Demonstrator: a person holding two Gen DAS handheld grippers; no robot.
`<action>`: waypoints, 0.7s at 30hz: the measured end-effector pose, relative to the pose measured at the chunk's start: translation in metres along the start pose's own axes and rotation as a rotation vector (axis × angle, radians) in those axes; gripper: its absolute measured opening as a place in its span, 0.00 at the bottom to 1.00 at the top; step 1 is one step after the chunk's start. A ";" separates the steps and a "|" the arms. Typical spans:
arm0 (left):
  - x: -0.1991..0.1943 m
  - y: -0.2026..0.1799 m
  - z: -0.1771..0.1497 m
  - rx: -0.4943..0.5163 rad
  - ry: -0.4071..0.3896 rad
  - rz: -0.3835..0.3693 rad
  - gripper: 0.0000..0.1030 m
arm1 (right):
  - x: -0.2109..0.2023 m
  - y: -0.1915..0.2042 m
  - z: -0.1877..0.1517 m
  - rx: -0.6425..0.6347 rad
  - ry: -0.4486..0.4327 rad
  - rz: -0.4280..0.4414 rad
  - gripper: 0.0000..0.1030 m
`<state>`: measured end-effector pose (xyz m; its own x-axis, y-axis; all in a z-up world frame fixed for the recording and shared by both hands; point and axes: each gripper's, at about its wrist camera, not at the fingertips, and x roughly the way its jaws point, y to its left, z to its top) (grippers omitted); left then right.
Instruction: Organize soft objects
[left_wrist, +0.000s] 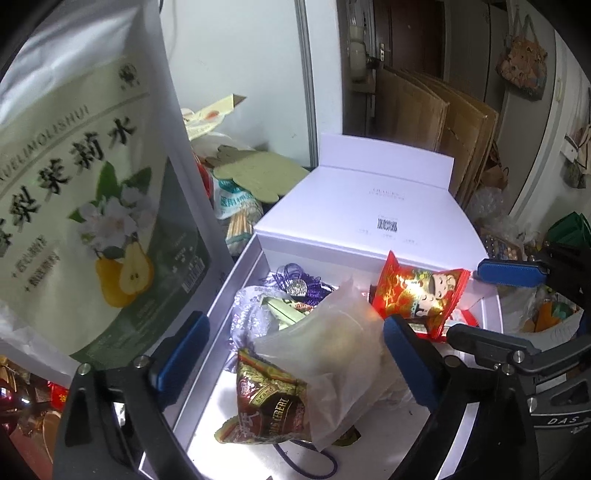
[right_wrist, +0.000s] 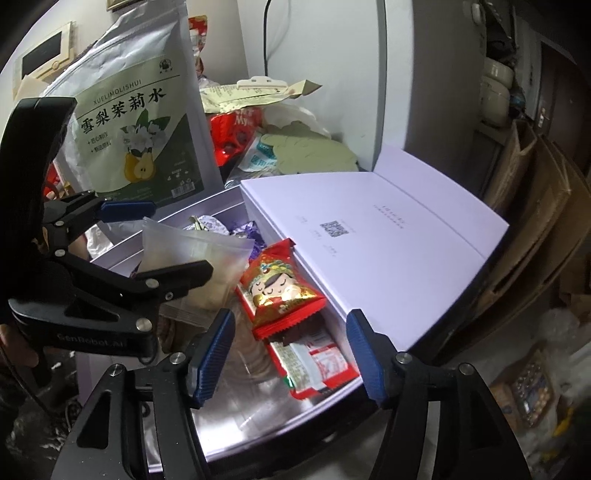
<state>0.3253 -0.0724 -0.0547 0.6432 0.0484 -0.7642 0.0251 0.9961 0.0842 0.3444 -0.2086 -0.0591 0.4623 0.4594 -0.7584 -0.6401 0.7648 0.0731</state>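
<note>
An open white box (left_wrist: 236, 266) (right_wrist: 280, 424) holds soft snack packets. A frosted clear pouch (left_wrist: 343, 354) (right_wrist: 207, 258) lies between my left gripper's (left_wrist: 291, 362) open fingers, over a dark red packet (left_wrist: 269, 406). A red packet with a cartoon face (left_wrist: 417, 291) (right_wrist: 280, 291) leans on the box's inner wall, above a flat red-and-white packet (right_wrist: 314, 365). My right gripper (right_wrist: 291, 358) is open and empty just in front of these. It also shows at the right of the left wrist view (left_wrist: 465, 302).
The box's white lid (left_wrist: 373, 206) (right_wrist: 369, 243) lies folded open behind. A tall pear-print pouch (left_wrist: 81, 206) (right_wrist: 136, 136) stands to the left. Bags and paper clutter (right_wrist: 280, 147) sit behind; cardboard sheets (left_wrist: 443, 110) lean at the right.
</note>
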 end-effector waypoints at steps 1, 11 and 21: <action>-0.003 0.000 0.001 0.001 -0.006 -0.003 0.94 | -0.002 0.001 0.000 -0.001 -0.002 -0.004 0.61; -0.053 0.005 0.017 -0.024 -0.118 -0.036 0.94 | -0.038 0.010 0.015 0.015 -0.075 -0.062 0.61; -0.124 0.014 0.030 -0.039 -0.251 -0.012 0.94 | -0.105 0.033 0.029 0.010 -0.217 -0.110 0.61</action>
<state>0.2686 -0.0669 0.0607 0.8127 0.0216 -0.5822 0.0076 0.9988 0.0476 0.2925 -0.2183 0.0414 0.6506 0.4582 -0.6056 -0.5727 0.8198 0.0051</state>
